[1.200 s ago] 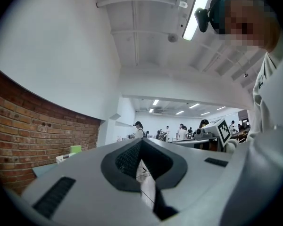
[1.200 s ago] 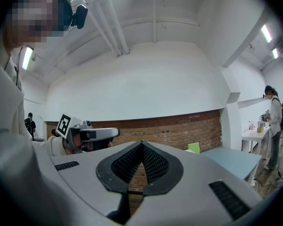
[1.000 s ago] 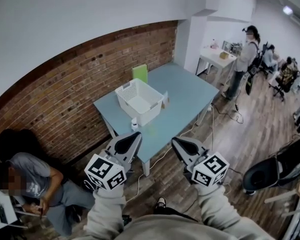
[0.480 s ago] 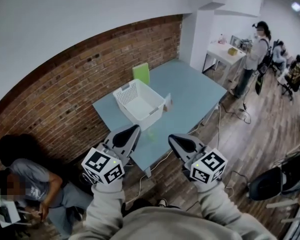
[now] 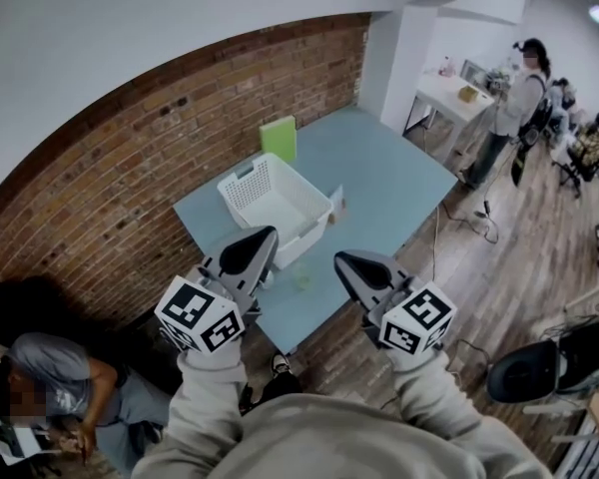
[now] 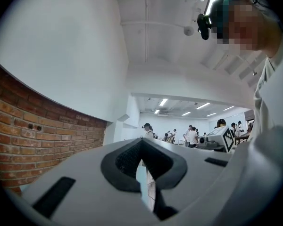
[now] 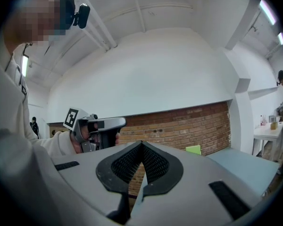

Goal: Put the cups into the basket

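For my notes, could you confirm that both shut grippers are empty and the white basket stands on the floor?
Not the floor: the head view shows the white basket standing on the blue table. The left gripper and right gripper are indeed shut and empty.

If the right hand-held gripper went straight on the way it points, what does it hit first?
Probably the brick wall: its own view shows bricks straight beyond the right hand-held gripper tips. The white basket sits along that heading, perhaps below the line.
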Motion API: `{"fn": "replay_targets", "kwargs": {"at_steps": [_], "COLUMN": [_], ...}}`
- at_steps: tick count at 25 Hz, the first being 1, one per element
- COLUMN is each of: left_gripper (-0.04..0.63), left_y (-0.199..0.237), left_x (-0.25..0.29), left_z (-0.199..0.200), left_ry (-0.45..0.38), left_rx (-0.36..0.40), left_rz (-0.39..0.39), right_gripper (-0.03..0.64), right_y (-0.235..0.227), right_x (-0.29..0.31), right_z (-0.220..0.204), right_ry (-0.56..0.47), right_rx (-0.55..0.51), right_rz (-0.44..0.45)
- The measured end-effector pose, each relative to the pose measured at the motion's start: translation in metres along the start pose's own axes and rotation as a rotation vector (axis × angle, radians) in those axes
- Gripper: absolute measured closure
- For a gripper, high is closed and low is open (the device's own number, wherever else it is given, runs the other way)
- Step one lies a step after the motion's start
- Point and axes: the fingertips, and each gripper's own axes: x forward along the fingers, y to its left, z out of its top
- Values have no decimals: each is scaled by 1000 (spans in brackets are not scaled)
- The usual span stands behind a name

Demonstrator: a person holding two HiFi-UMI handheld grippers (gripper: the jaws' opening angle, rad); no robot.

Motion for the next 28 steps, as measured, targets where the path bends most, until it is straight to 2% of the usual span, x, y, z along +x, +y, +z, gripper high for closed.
{"fn": "replay_targets", "kwargs": {"at_steps": [7,15,21,28], "left_gripper": [600,600,600,600], "left_y": [72,145,169,185], "left_x": [36,61,70,88], "left_z": [0,-23,-41,-33], "left_ry": [-8,38,54,57], "left_rx": [-1,-45,-74,-54], "left_rz": [-42,-101,-106,-56], "right_gripper": [606,606,606,606], "right_y": [-45,-84,-112,-133], "right_x": [70,131,151,166], "right_z": [15,9,5,21], "right_ry": [-10,31,35,22], "right_rx": [-22,-14,6,-4], "right_rz": [-35,-99,-134,-95]}}
